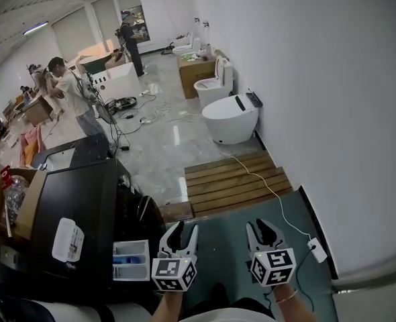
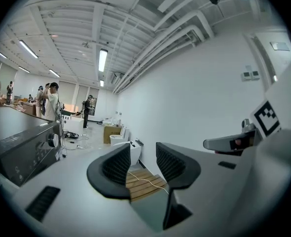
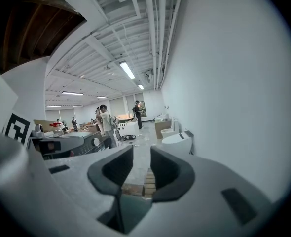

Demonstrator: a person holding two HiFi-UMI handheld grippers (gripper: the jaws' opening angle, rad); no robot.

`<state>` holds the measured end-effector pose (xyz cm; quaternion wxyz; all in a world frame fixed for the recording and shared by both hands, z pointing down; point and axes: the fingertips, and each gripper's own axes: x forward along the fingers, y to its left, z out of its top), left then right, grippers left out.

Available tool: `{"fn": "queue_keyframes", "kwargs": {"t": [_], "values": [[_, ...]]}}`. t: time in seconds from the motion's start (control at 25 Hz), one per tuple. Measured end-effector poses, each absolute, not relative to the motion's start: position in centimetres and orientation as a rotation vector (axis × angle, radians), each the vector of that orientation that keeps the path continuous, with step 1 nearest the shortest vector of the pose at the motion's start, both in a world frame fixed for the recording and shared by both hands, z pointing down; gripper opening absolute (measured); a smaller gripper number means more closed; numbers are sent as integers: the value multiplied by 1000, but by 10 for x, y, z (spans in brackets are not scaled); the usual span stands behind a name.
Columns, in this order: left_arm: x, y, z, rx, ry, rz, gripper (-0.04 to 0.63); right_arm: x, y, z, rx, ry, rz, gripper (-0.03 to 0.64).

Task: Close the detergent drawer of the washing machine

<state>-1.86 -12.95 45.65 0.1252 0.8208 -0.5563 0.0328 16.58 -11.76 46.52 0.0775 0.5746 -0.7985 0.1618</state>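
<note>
The washing machine (image 1: 74, 223) has a black top and stands at the lower left of the head view. Its white detergent drawer (image 1: 131, 260), with a blue compartment inside, is pulled out of the front. My left gripper (image 1: 180, 232) hovers just right of the drawer, apart from it, open with nothing between its fingers. My right gripper (image 1: 265, 230) is further right over the green floor, also open and empty. In the left gripper view the machine's control panel (image 2: 22, 154) and knob (image 2: 52, 140) lie to the left of the gripper (image 2: 143, 167). The right gripper (image 3: 141, 169) faces down the room.
A wooden slat platform (image 1: 235, 183) lies ahead, with white toilets (image 1: 230, 117) beyond it along the wall. A white cable (image 1: 268, 190) runs to a plug block (image 1: 317, 249). A white packet (image 1: 68, 239) rests on the machine. Several people (image 1: 74, 96) stand far back.
</note>
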Motion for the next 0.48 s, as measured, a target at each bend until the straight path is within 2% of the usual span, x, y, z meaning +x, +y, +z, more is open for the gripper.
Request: {"fn": "queue_keyframes", "kwargs": {"t": [0.48], "values": [[-76,-178,452,2223,-1920,65,135,90,-216,468,1398,-2593,499,95]]}}
